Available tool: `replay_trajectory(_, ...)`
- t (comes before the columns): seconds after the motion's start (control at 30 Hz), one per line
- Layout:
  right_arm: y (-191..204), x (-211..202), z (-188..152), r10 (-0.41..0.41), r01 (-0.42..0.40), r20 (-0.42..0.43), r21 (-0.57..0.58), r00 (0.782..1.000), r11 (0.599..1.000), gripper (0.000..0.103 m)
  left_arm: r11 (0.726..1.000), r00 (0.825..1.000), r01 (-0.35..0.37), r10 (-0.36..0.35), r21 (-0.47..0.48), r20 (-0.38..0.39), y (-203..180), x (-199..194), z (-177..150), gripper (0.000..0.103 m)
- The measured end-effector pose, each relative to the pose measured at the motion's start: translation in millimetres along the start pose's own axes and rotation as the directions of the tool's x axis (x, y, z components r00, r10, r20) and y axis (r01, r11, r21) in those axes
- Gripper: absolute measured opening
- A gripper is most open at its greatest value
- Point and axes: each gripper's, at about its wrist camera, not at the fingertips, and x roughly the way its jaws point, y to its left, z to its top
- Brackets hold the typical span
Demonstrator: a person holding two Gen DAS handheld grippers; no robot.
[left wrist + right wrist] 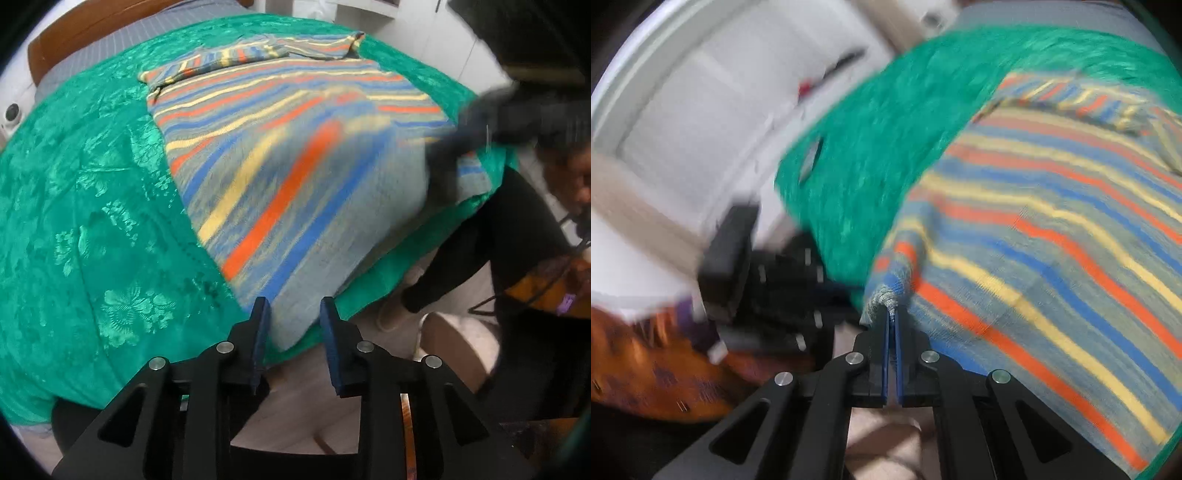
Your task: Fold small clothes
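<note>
Striped knit sweater lay flat on green floral bedspread, sleeve folded across its far end. Right gripper was pressed together, pinching sweater's near corner just ahead of its tips. Left gripper stood spread, nothing between jaws, sweater's near edge just beyond them. Person's dark sleeve lay right of left gripper, blurred.

bed, green bedspread, striped garment

Striped knit garment (sleeves folded in) lies flat on bedspread.
</note>
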Motion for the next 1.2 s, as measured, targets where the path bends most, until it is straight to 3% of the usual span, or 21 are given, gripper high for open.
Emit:
replay_trajectory(0.07,8,26,-8,-0.025,0.02,-0.093,-0.057,0.995,0.998,0.009,0.998,0.999,0.046,-0.045,-0.053,0.027,10,-10,-4,0.047)
replay_trajectory(0.13,14,53,-27,0.006,-0.019,-0.192,-0.067,0.981,0.998,0.021,0.99,0.996,0.072,-0.065,-0.125,0.054,26,-19,-8,0.058)
replay_trajectory(0.2,16,51,-53,-0.016,0.001,-0.224,-0.07,0.974,0.998,0.027,0.98,0.997,0.068,-0.061,-0.185,0.045,41,-20,-12,0.06)
replay_trajectory(0.27,4,23,-68,-0.025,0.025,-0.168,-0.004,0.985,1.0,0.027,0.976,0.999,0.049,-0.046,-0.214,0.021,45,-13,-11,0.06)
replay_trajectory(0.33,-25,-28,-84,-0.067,0.073,-0.041,0.147,0.997,0.987,0.028,0.97,0.998,0.031,-0.042,-0.24,-0.037,46,4,-7,0.06)
replay_trajectory(0.4,-66,-86,-108,-0.203,0.169,0.065,0.342,0.977,0.925,0.045,0.967,0.993,0.028,-0.057,-0.252,-0.105,45,26,-4,0.06)
replay_trajectory(0.5,-111,-123,-138,-0.368,0.306,0.033,0.489,0.929,0.817,0.051,0.963,0.986,-0.005,-0.04,-0.27,-0.159,38,45,0,0.059)
replay_trajectory(0.53,-121,-122,-144,-0.373,0.319,0.007,0.505,0.928,0.802,0.051,0.959,0.986,-0.012,-0.035,-0.282,-0.162,37,48,2,0.054)
replay_trajectory(0.63,-136,-100,-149,-0.31,0.263,-0.003,0.535,0.951,0.803,0.05,0.947,0.985,0.025,-0.078,-0.32,-0.155,36,50,5,0.005)
replay_trajectory(0.67,-138,-90,-145,-0.285,0.242,-0.002,0.531,0.959,0.812,0.048,0.947,0.986,0.019,-0.07,-0.32,-0.15,35,50,5,0.004)
replay_trajectory(0.7,-138,-76,-143,-0.279,0.258,-0.039,0.515,0.96,0.817,0.029,0.951,0.988,-0.002,-0.046,-0.308,-0.147,34,47,3,0.004)
replay_trajectory(0.73,-139,-68,-142,-0.317,0.319,-0.091,0.492,0.944,0.81,0.012,0.956,0.988,-0.029,-0.017,-0.293,-0.153,32,44,1,0.003)
replay_trajectory(0.77,-140,-68,-145,-0.359,0.374,-0.127,0.478,0.925,0.795,0.004,0.957,0.988,-0.052,0.007,-0.285,-0.157,32,40,1,0.003)
replay_trajectory(0.8,-139,-74,-149,-0.368,0.384,-0.132,0.489,0.92,0.784,0.004,0.957,0.988,-0.08,0.039,-0.277,-0.153,33,31,-2,0.003)
replay_trajectory(0.9,-128,-102,-158,-0.485,0.495,-0.158,0.484,0.86,0.722,0.003,0.96,0.986,-0.107,0.07,-0.26,-0.149,33,16,-7,0.002)
replay_trajectory(0.97,-125,-106,-160,-0.497,0.499,-0.151,0.501,0.855,0.707,0.003,0.964,0.983,-0.12,0.082,-0.236,-0.165,31,22,-5,0.002)
replay_trajectory(1.07,-133,-82,-157,-0.517,0.546,-0.204,0.476,0.831,0.69,0.003,0.962,0.971,-0.16,0.114,-0.22,-0.21,30,45,-5,0.002)
replay_trajectory(1.2,-142,-68,-161,-0.518,0.548,-0.213,0.503,0.828,0.669,0.003,0.954,0.972,-0.158,0.105,-0.254,-0.211,32,47,-5,0.004)
